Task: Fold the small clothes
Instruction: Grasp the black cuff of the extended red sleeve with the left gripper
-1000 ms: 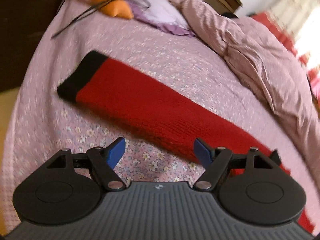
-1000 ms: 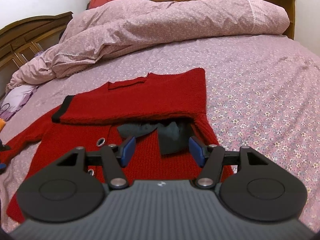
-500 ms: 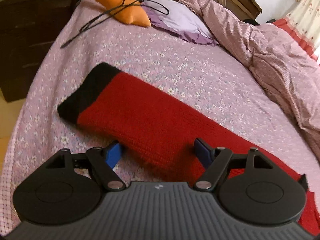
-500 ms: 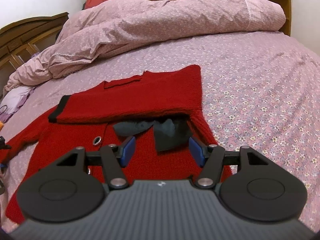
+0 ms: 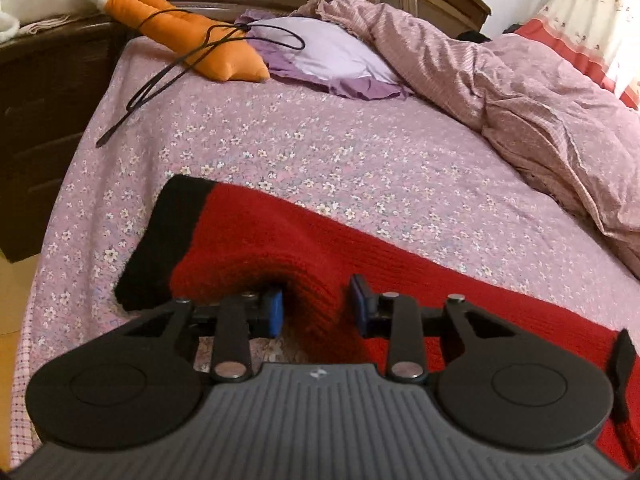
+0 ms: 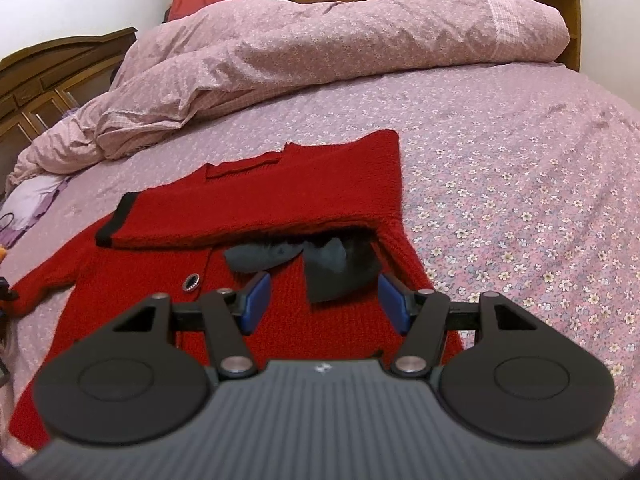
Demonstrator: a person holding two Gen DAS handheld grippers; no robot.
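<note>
Pink floral sheets cover the bed, with a matching duvet bunched up along the far side and a dark wooden headboard behind it. A small red knit cardigan lies flat in the middle of the bed — 1 sleeve with a black cuff is already folded across the chest, and some dark grey fabric pokes out from under that fold. You can spot 1 shiny button on the front.

From the left wrist view, the other sleeve stretches out over the sheet, ending in its own black cuff. The left claw has just been closing, and a bunched ridge of the red knit sits between its blue pads — both pads press into the fabric, so it's clamped on the sleeve a bit up from the cuff.

The right claw hangs over the lower front of the cardigan with its pads well apart and nothing between them.

Up by the headboard there's a lilac pillow, an orange plush thing and a black cord trailing over the sheet.
</note>
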